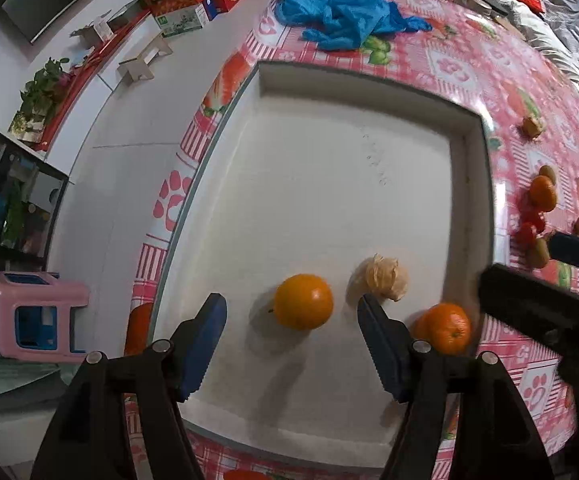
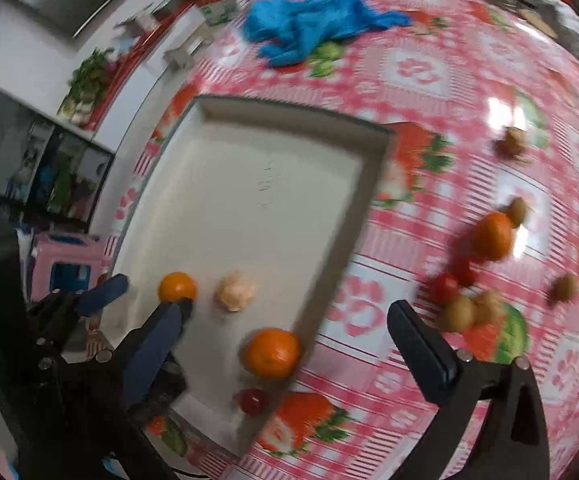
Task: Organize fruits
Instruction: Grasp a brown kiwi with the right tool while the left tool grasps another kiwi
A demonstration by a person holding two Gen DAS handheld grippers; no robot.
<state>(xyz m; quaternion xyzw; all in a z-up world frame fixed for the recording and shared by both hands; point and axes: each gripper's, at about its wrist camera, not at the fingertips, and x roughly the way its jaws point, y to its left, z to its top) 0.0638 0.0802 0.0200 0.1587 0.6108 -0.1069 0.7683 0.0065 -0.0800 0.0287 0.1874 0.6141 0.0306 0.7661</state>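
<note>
The white tray (image 1: 329, 184) sat on the table (image 1: 529, 64) with its pink patterned cloth, and near the tray's close edge lay an orange (image 1: 303, 301), a pale peeled fruit (image 1: 381, 279) just beside it and a second orange (image 1: 447, 327) against the tray's right wall. The left tongs (image 1: 291, 344) hung released over the tray, their blue fingers (image 1: 205, 344) astride the first orange without touching it. The right tongs (image 2: 285, 344) stood spread wide and empty over the tray's right wall, while outside it more fruit (image 2: 489, 240) lay scattered, with blue gloves (image 1: 341, 20) beyond the tray's far edge.
</note>
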